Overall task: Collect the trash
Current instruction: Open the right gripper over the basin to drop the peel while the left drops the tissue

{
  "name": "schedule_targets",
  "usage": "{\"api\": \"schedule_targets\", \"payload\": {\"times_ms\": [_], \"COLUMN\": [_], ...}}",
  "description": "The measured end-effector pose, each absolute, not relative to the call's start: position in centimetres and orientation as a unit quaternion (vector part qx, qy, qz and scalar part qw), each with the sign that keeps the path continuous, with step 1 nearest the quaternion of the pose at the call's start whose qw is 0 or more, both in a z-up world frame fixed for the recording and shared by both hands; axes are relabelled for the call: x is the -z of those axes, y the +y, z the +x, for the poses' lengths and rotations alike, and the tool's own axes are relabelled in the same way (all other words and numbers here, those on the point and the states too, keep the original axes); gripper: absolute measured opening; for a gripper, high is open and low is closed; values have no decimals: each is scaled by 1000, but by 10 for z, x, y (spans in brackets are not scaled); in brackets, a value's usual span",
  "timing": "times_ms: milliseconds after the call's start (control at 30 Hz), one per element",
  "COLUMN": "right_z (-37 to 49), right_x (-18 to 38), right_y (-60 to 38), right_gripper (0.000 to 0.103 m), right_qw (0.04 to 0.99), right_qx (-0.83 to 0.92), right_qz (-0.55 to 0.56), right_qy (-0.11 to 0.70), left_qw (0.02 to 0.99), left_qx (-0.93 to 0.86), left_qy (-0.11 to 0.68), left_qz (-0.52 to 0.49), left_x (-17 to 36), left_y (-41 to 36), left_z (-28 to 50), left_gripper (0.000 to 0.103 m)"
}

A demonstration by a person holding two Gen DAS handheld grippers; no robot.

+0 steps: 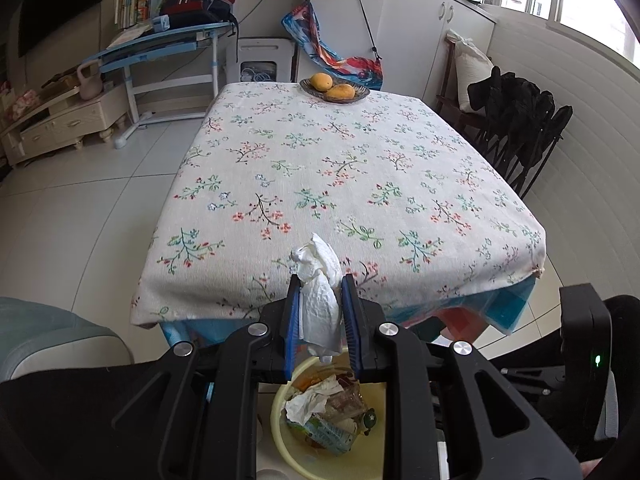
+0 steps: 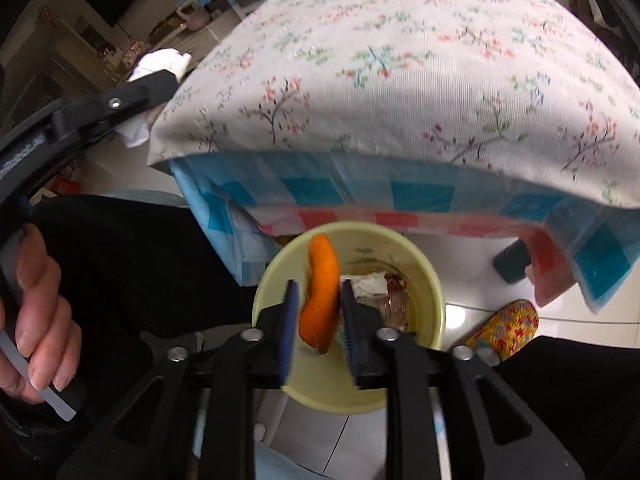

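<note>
My left gripper (image 1: 321, 278) is shut on a crumpled white tissue (image 1: 320, 312), held over the near edge of the floral-clothed table (image 1: 320, 168). Below it on the floor stands a pale yellow bin (image 1: 280, 436) holding a tissue, wrappers and other scraps. In the right wrist view my right gripper (image 2: 319, 282) hangs straight above that bin (image 2: 434, 292). A curled orange peel (image 2: 318, 308) sits loosely between its parted pads, with a slight gap on the left side. The left gripper (image 2: 160, 76) with its tissue shows at the upper left there.
A dish of two mangoes (image 1: 335, 89) sits at the table's far end. A chair draped in black clothing (image 1: 516, 120) stands on the right. A patterned slipper (image 2: 504, 328) lies by the bin. A hand (image 2: 36, 300) grips the left tool's handle.
</note>
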State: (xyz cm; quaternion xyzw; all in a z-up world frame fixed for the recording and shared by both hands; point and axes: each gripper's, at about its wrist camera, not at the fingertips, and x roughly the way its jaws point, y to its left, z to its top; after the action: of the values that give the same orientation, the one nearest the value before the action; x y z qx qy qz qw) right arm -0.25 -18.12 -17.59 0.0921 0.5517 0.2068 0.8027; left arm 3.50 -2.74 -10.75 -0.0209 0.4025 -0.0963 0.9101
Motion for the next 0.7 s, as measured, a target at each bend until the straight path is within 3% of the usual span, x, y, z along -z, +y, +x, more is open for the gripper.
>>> {"api": "schedule_targets", "payload": {"times_ms": [233,367,700], "right_z": [-2,-1,-2], "right_x": [169,161,145], "right_y": [-192,-203,-223], "right_gripper": [37,45,48], "right_qw": [814,828,859], "right_qx": [-195,-181,-144], "right_qz": [118,140,171], "right_qy": [534,512,460], "left_qw": [905,901,866], "left_qx": [107,114,154], "left_qy": [412,419,476], "left_qz": [-10,-3,17], "left_x": [112,117,145], "left_y": [-34,-40,-61], "left_z": [28,23,5], "left_gripper": [19,19,20]}}
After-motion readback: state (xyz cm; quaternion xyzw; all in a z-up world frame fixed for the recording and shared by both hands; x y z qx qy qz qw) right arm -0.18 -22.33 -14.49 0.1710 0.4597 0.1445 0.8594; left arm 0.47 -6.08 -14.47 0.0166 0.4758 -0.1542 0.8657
